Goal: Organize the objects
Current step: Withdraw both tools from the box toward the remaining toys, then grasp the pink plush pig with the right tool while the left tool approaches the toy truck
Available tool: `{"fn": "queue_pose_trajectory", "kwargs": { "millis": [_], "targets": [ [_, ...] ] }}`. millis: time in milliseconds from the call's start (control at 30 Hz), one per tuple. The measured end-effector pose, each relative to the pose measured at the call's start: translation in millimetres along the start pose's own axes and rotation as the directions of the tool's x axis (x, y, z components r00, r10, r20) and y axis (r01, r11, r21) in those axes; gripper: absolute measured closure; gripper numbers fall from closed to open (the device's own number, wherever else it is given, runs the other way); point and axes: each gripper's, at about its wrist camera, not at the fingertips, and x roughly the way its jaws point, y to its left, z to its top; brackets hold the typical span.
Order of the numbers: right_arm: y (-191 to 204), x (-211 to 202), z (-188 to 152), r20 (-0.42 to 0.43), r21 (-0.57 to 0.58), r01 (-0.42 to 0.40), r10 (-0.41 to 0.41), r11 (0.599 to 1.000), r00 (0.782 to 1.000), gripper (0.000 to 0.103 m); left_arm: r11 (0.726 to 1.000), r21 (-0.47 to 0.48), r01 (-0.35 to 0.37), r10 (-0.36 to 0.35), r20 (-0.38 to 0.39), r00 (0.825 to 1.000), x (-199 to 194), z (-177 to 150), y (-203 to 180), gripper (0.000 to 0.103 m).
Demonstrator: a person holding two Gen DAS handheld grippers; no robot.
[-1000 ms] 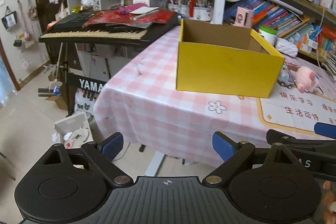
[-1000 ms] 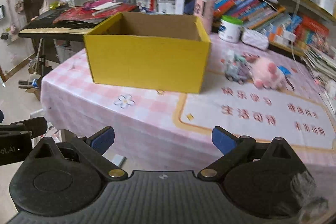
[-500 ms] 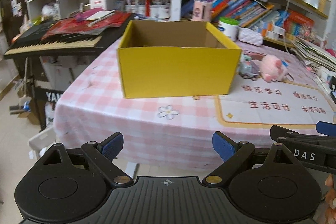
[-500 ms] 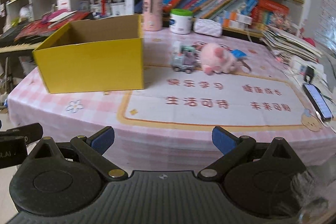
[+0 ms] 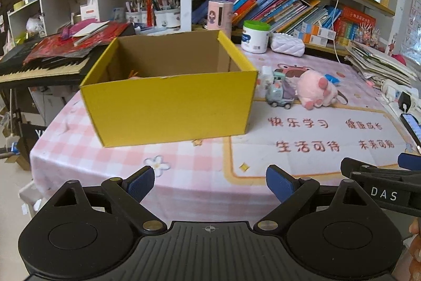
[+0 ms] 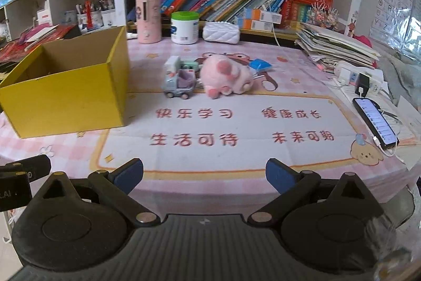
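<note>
1. The left gripper (image 5: 210, 182) has its jaws wide open and holds nothing. It hangs at the near edge of the table (image 5: 194, 170), facing the yellow box (image 5: 168, 99).
2. The right gripper (image 6: 204, 174) is wide open too, with nothing in it.
3. The pink plush pig (image 6: 226, 77) lies on the mat, touching the little toy truck (image 6: 180, 85). Both sit just beside the box.
4. The pig looks soft and light. I would squeeze its fat middle.
5. The truck looks hard and may roll. Grab its sides.
6. Something orange may be inside the box, but I cannot see it well.
</note>
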Motion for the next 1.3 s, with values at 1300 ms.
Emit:
{"fn": "queue_pose_trajectory", "kwargs": {
  "millis": [1300],
  "targets": [
    [-90, 140, 90, 0.002, -0.267, -0.197, 0.205, 0.943, 0.979, 0.0, 0.971, -0.11, -0.212, 0.206, -0.065, 0.976, 72, 48, -109, 0.009]
  ]
}}
